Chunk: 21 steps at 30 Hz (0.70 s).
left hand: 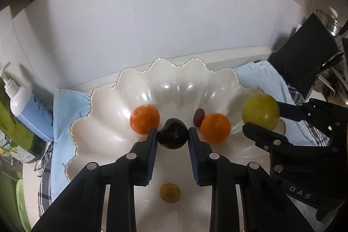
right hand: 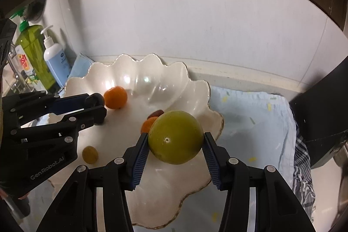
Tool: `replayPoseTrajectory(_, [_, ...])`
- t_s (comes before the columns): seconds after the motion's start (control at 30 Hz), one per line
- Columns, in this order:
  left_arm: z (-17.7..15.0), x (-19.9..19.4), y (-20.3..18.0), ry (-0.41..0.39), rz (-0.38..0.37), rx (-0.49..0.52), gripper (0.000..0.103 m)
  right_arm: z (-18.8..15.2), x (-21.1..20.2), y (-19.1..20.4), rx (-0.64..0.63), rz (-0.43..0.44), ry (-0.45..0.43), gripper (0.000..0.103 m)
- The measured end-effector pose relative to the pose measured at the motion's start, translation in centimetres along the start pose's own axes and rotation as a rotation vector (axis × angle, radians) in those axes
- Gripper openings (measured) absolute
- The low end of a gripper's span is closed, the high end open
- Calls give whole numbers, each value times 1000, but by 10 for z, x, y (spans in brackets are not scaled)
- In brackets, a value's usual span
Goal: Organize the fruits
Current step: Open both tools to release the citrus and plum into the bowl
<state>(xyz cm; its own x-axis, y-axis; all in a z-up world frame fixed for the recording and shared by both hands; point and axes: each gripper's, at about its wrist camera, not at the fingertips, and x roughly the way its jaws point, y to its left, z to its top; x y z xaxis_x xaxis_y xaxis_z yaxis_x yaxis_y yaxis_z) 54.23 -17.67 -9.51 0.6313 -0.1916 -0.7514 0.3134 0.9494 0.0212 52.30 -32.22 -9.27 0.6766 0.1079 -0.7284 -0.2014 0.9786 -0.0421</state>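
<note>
A white scalloped bowl point(left hand: 108, 123) point(right hand: 195, 166) sits on a light blue cloth. In it lie two oranges point(left hand: 144, 116) point(left hand: 215, 127) point(right hand: 115, 97), a small brown fruit point(left hand: 198, 116) and a small yellow fruit point(left hand: 170, 192) point(right hand: 89, 154). My left gripper point(left hand: 173, 133) point(right hand: 95, 108) is shut on a dark plum point(left hand: 173, 133) low over the bowl. My right gripper point(right hand: 176, 140) point(left hand: 263, 116) is shut on a yellow-green fruit point(right hand: 176, 137) point(left hand: 261, 111) held above the bowl's right rim.
A blue pump bottle point(left hand: 26, 108) point(right hand: 54, 62) and a green dish-soap bottle point(right hand: 32, 53) stand at the left by the wall. A black box point(left hand: 308, 53) point(right hand: 322, 114) and a checked cloth point(right hand: 302, 166) are at the right.
</note>
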Motion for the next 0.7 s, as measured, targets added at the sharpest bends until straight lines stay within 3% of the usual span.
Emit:
replayPoseTrajectory(0.1, [1,2,1,10,3,0,29,-1,2,-1,3,5,9,51])
replayPoseTrajectory(0.17, [2,3,2,18,5,-1,35,-2,5,-2,5,12,18,51])
replayPoseTrajectory(0.2, [3,4,3,17,7,-3,42,-2,5,-2,4,12,19,51])
replayPoseTrajectory(0.3, [5,1,5,11,25,-5,48,-2,7,-2,1,7,24,52])
replayPoseTrajectory(0.43, [4,-7,11,1,50,-14,59,-1,1,-4,12,-28,-4,68])
replayPoseTrajectory(0.7, [0,-32,15,-38,110,-11,70,-11,-18,-2,-1,-67,-35,68])
